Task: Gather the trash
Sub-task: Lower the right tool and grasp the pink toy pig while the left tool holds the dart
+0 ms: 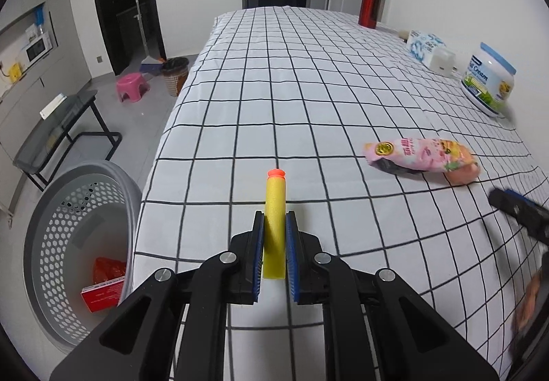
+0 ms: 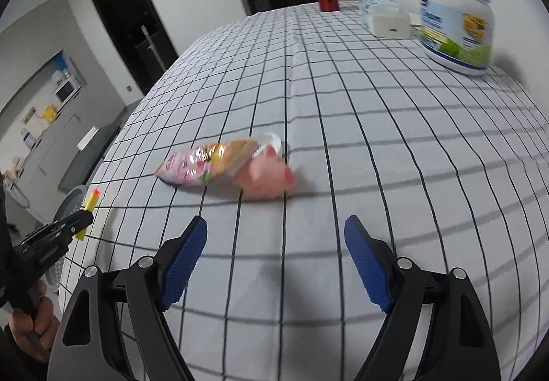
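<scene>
A: Left wrist view: left tongs point(image 1: 274, 243) clamped on a yellow foam dart point(image 1: 274, 226), orange tip pointing forward, held above the checked surface point(image 1: 308, 89). Grey perforated basket point(image 1: 79, 230) sits at lower left of frame, beside the surface edge, with a red box point(image 1: 103, 293) already inside.

B: Judgement: swing left until the dart clears the rim, then let go; foam is light and may bounce off.

A: Right wrist view: right tongs point(image 2: 274, 257) spread wide, holding nothing, aimed at the pink snack wrapper point(image 2: 219, 163) near frame centre.

B: Wrapper lies flat; pinch a raised edge, I'd guess. Picture is blurred there.
</scene>
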The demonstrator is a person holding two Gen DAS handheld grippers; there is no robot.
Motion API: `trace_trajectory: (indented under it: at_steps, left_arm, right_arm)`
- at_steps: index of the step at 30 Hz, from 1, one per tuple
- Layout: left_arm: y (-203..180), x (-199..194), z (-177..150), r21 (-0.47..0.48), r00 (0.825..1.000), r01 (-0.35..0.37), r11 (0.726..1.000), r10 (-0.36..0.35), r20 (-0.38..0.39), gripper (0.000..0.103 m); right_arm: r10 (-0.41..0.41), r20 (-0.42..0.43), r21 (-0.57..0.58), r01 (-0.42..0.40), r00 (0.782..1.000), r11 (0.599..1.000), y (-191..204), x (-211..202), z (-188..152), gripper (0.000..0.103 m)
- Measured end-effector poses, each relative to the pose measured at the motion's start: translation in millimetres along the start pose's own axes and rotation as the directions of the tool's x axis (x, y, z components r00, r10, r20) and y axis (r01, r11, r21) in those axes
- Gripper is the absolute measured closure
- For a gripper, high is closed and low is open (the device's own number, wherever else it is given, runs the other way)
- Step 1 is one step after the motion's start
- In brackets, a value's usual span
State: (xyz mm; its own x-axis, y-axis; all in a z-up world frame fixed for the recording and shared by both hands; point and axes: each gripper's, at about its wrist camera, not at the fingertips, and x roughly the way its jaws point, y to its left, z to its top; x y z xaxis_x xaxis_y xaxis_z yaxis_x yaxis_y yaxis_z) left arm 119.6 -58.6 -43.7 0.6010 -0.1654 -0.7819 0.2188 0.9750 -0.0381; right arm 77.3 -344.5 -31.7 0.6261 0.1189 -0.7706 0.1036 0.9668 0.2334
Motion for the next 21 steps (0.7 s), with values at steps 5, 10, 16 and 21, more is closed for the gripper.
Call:
trace_trajectory:
  at_steps: [5,10,16,21]
  left_arm:
    - [-4.9,-3.1,-2.9,0.003,1.0,-0.012,1.0,0.012,-0.001,0.09]
    - [-8.3,-3.5,-4.6,0.009,1.0,-0.019,1.0,0.019,-0.007,0.09]
    - [-12.8,-2.6,-4.5,0.015,1.0,-0.022,1.0,0.022,-0.01,0.09]
    - [-14.7,-1.2,-4.5,0.017,1.0,-0.02,1.0,0.021,-0.017,0.09]
  right_arm:
    - [0.012,-0.022,-0.096,-0.014,1.0,0.995,-1.0,18.6,18.4,0.024]
    - [0.003,-0.031,-0.209,-0.01,1.0,0.978,8.8,36.4,28.3,0.024]
    - [-0.013,-0.045,-0.276,0.0,0.999,0.961,15.0,48.9,33.8,0.025]
    - [-0.009,-0.049,-0.313,-0.006,0.999,0.95,21.6,51.1,31.8,0.035]
